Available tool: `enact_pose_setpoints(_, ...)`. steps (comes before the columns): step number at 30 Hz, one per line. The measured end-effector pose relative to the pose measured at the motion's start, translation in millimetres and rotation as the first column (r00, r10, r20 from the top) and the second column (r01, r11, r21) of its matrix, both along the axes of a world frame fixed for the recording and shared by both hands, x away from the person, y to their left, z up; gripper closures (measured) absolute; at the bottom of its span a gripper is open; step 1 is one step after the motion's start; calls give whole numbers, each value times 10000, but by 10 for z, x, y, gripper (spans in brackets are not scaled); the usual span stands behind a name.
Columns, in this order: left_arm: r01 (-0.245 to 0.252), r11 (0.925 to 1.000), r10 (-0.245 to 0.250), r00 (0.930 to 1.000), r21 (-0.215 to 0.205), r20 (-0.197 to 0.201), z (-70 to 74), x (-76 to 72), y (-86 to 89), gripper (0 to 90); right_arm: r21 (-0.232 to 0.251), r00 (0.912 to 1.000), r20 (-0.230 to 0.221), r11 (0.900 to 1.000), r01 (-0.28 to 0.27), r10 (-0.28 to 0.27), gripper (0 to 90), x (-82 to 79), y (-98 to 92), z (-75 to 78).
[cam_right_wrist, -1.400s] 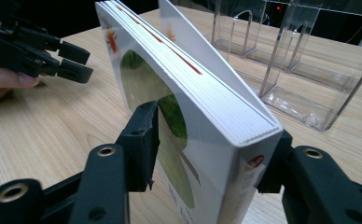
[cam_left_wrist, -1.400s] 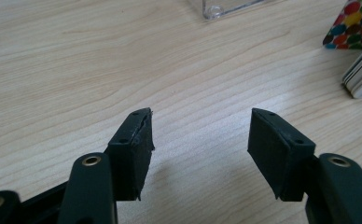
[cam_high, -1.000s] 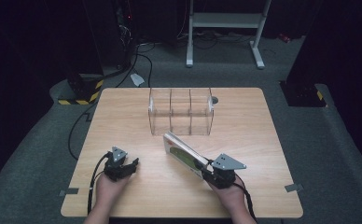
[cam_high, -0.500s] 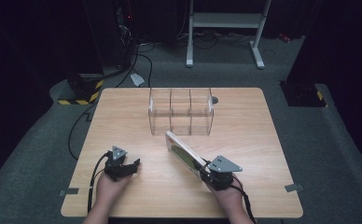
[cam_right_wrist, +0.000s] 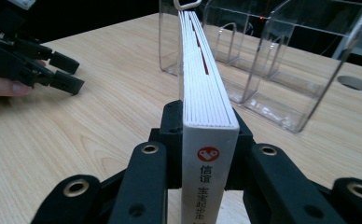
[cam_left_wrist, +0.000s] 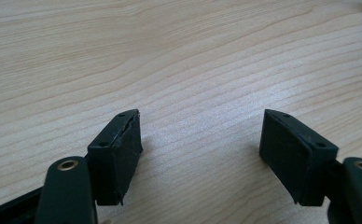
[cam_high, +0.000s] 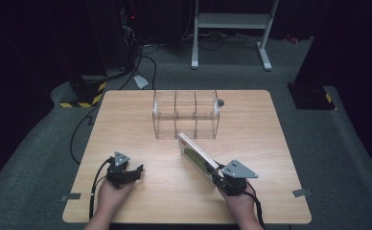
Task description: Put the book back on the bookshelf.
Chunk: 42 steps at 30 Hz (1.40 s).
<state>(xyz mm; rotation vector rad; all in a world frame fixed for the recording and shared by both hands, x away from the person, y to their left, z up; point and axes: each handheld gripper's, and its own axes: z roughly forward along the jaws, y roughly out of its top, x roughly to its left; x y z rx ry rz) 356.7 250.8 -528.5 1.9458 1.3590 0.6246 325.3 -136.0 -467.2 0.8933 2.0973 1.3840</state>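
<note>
Wooden table (cam_high: 141, 124), right gripper (cam_right_wrist: 202, 140) clamping book (cam_right_wrist: 207, 93)

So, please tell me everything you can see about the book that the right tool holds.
The book is thin, with a white spine bearing a red round logo and dark characters, white page edges and a greenish cover seen from the high view. The right tool clamps it at the spine end, pads on both covers. It is raised off the wooden table, standing on edge, its far end pointing toward the clear acrylic organizer.
</note>
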Motion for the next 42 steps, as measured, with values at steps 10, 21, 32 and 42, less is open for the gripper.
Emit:
enact_pose_setpoints(10, 109, 9999, -109, 9999, 36, -55, 3, 3, 1, 288, 131, 9981, 90, 9981, 609, -611, 752, -47, -68, 83)
enact_pose_setpoints(21, 234, 9997, -234, 9997, 5, -80, 2, 8, -8, 278, 333, 9918, 250, 9917, 1242, -1250, 753, -65, -191, 145)
enact_pose_setpoints(32, 307, 9995, -307, 9995, 40, -69, 2, 9, -8, 273, 574, 9789, 363, 9783, 1989, -2011, 754, -33, -342, 210)
enact_pose_setpoints(42, 274, 9996, -274, 9996, 19, -64, 1, 18, -13, 270, 600, 9673, 532, 9677, 2449, -2481, 754, 122, -275, 242)
